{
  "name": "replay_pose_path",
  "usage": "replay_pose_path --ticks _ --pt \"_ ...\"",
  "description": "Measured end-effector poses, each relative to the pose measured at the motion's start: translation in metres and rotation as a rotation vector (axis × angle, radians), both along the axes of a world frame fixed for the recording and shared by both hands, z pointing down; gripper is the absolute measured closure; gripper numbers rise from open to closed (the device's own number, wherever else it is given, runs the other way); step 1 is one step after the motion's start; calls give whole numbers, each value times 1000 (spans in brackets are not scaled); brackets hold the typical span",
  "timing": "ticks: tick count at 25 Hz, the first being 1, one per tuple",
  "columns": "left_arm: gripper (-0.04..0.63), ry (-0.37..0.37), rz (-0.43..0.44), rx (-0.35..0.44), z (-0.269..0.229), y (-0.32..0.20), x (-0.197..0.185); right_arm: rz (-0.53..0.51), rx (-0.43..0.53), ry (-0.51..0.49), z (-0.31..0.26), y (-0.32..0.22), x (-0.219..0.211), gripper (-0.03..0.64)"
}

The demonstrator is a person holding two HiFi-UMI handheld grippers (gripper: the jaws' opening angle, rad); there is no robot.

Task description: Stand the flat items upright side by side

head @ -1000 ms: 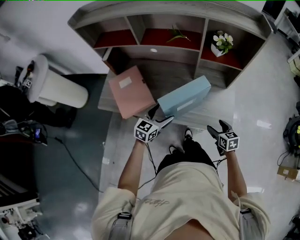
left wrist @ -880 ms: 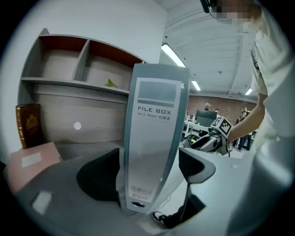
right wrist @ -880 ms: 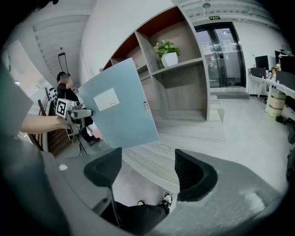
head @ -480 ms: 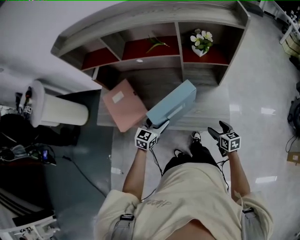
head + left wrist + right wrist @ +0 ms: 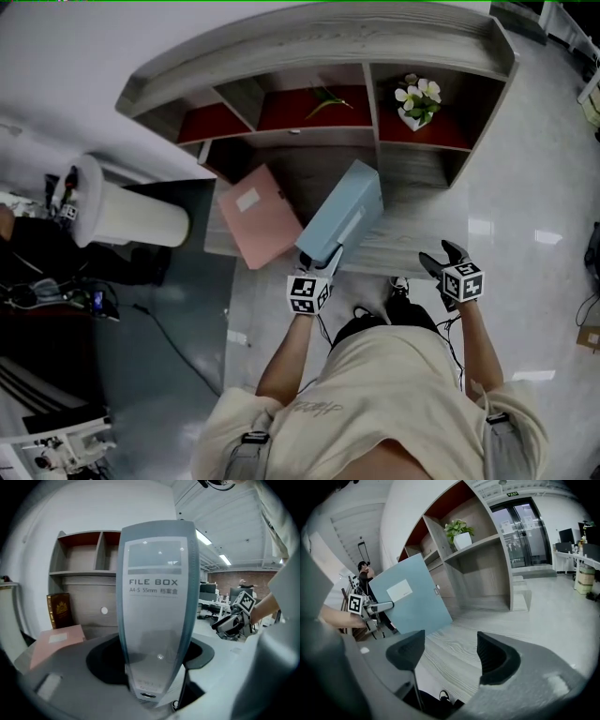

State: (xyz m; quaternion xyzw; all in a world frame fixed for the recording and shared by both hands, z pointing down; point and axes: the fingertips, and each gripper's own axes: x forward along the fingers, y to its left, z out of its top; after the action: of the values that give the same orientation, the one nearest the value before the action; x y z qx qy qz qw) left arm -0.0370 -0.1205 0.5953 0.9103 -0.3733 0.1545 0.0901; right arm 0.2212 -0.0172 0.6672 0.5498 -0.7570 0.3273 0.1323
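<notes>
— Where's the blue file box [image 5: 342, 211] from where you stand?

— On the counter [image 5: 412, 234], just in front of the shelf unit [image 5: 309, 47]. It's tipped up on edge and leaning rather than lying flat. The spine end, the one printed "FILE BOX", points back at the person.

— And the left tongs [image 5: 321, 257]?

— Right on that spine end. The box sits between the two pads, dead ahead at 12 o'clock. They're closing in on it and carrying that end of the box.

— Does the far end rest on the wood?

— Its lower corner is down near the counter, but I can't tell whether it touches.

— The pink file box [image 5: 258, 216]?

— At 9 o'clock from the blue one, close beside it, label up and lying flat. One corner hangs past the counter's front edge.

— What about the right tongs [image 5: 441, 259]?

— Out at 3 o'clock from the left pair and well apart from both boxes. They stand wide with nothing between the pads — only bare counter ahead of them.

— Anything on the shelves?

— A potted plant [image 5: 417, 98] in the right-hand compartment, about 1 o'clock from the blue box. There's also a dark book [image 5: 58, 611] standing upright at the back, over at 10 o'clock.
</notes>
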Motion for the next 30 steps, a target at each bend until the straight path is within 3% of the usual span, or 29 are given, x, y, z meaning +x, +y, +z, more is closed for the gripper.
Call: replay_pose_path --ticks 10,16,22,30 --pt "270 -14 -185 10 -5 -43 23 -80 -1 -12 2 -36 1 276" --pt "270 -24 -227 23 -10 -70 42 -99 11 -8 1 -56 29 276" --pt "273 -66 -256 97 -27 -84 53 -111 12 -15 7 -74 51 279" --pt "275 -45 -256 64 -22 -96 63 -160 12 -30 12 -88 45 282"
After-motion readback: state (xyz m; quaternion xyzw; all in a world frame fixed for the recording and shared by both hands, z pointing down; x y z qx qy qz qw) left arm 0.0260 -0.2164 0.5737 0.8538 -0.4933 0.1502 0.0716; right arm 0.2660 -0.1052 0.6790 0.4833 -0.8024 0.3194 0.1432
